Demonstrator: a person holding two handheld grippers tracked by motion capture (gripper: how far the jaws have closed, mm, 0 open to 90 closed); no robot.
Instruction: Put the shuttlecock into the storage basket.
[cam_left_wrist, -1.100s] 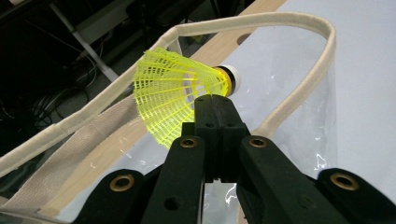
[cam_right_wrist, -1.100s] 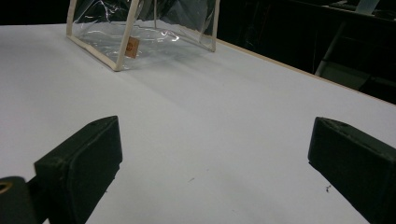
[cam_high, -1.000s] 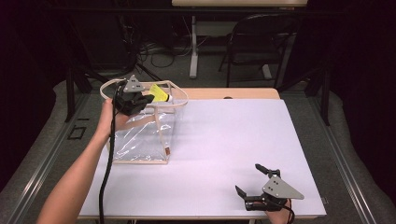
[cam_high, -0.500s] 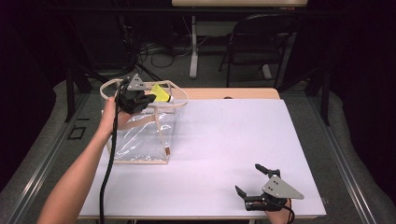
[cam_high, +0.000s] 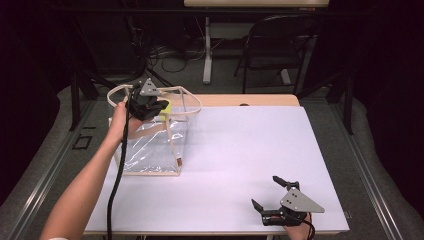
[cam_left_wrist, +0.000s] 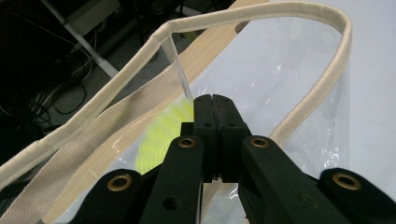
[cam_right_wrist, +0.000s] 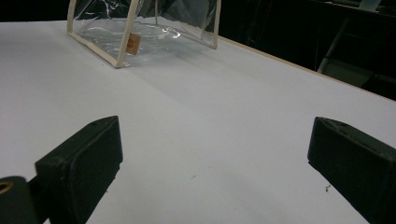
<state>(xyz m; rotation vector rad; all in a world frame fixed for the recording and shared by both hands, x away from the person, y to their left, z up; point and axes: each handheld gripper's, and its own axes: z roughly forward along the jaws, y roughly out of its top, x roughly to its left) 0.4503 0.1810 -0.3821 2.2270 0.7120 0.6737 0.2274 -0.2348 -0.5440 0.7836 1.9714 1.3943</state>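
While the left tongs (cam_high: 159, 106) stay clamped on the yellow item (cam_left_wrist: 161, 135) above the clear bag (cam_high: 150, 150), the right tongs (cam_high: 272, 197) remain wide open.

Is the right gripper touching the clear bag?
Apart. The high view shows the right gripper open at the table's near edge, with bare white surface between it and the clear bag.

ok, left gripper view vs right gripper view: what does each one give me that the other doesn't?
Left gripper view: left gripper shut at the rim of the bag, a yellow thing just behind it inside, the beige handle looping overhead. Right gripper view: right gripper open over the table, and the bag's base with a small brown tag. Both: the clear bag and the white table.
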